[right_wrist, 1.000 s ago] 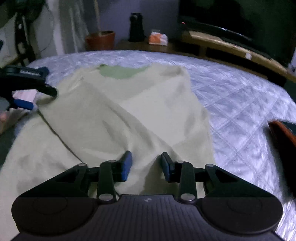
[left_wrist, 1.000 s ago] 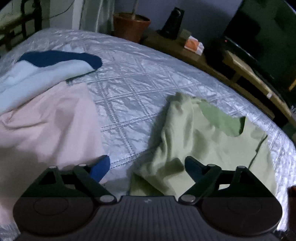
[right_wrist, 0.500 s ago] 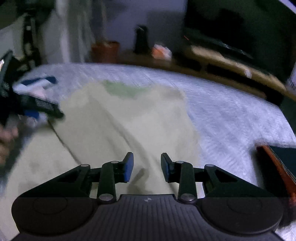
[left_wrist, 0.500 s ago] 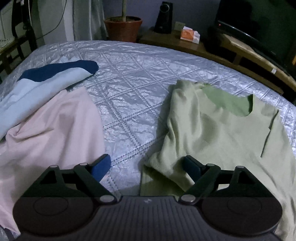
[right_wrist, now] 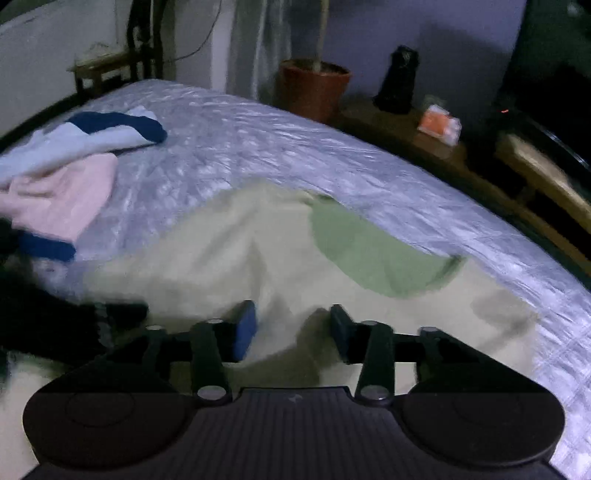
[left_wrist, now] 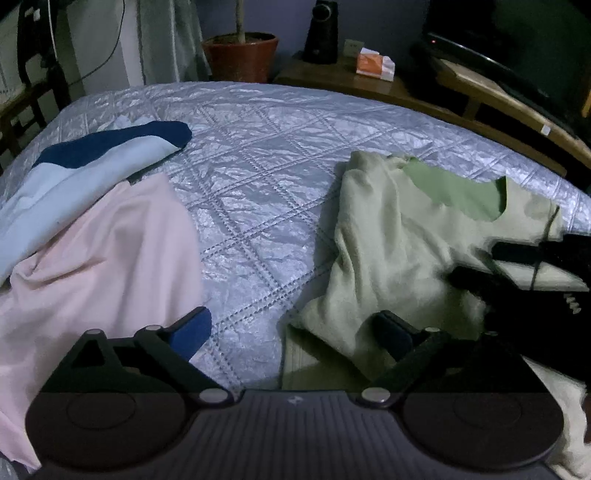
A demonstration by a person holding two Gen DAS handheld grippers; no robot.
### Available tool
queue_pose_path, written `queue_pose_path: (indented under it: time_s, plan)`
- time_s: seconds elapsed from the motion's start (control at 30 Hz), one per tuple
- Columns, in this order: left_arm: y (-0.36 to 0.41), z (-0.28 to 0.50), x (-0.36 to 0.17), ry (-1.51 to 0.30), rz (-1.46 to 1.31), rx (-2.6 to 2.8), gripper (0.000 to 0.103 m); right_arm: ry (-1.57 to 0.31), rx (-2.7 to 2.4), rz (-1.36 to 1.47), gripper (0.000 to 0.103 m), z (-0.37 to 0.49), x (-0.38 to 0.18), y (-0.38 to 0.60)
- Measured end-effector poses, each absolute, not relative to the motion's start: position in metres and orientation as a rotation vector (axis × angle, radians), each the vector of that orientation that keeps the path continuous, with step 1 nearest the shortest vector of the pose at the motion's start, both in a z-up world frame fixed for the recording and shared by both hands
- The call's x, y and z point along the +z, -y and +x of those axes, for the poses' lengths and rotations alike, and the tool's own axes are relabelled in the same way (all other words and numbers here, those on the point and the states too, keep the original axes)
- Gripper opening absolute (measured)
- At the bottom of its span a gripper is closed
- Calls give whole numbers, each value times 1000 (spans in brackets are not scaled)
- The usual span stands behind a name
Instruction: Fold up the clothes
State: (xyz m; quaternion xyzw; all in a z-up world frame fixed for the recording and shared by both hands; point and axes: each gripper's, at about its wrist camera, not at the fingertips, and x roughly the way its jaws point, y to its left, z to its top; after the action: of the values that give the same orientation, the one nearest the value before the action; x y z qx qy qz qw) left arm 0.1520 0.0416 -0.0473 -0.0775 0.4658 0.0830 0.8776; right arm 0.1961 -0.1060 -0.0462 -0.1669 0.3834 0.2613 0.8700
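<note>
Now the left gripper [left_wrist: 293, 334] has its jaws spread very wide and opening further; between them lie bare quilt and the edge of the pale green shirt [left_wrist: 391, 240], and nothing is pinched. The right gripper [right_wrist: 291, 328] also has its jaws apart and opening, low over the same shirt, with the cloth beneath the gap but not pressed by the pads. This shirt lies flat on the silver quilted bed [left_wrist: 266, 155], its darker green neck opening away from the jaws. Further to the left lies a pink garment [left_wrist: 99, 251], partly under a light blue and navy garment [left_wrist: 92, 166]. Beyond the bed stand a plant pot [left_wrist: 240, 55] and a dark speaker [left_wrist: 321, 31].
</note>
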Motion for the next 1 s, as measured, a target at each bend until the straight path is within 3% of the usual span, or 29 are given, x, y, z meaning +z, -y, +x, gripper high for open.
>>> queue_pose_path:
  time_s: [0.1, 0.3, 0.43, 0.53, 0.6, 0.67, 0.73, 0.87, 0.93, 1.0]
  plan:
    - [-42, 150, -48, -972, -152, 175, 95, -838, 493, -310, 65, 177, -47, 145]
    - [-49, 145, -45, -981, -169, 203, 94, -838, 381, -336, 66, 118, -43, 192]
    - [-51, 134, -43, -1003, -151, 198, 94, -864, 300, -200, 73, 84, -48, 231]
    - [-54, 122, -39, -1020, -155, 188, 91, -895, 247, -132, 76, 64, -49, 254]
    - [-55, 113, -35, -1025, -141, 183, 83, -910, 208, -122, 76, 51, -48, 263]
    - [-57, 102, -31, -1026, -115, 174, 82, -910, 146, -109, 66, 38, -44, 269]
    - [-59, 92, -24, -1004, -82, 175, 82, -881, 130, -92, 41, 25, -35, 267]
    - [-65, 71, -8, -959, -32, 186, 83, -782, 388, -179, 38, 4, -14, 203]
    - [-72, 59, -2, -961, -61, 189, 84, -780, 523, -304, 53, -4, -17, 158]
    - [-76, 47, -1, -981, -96, 189, 85, -803, 615, -351, 60, -8, -29, 128]
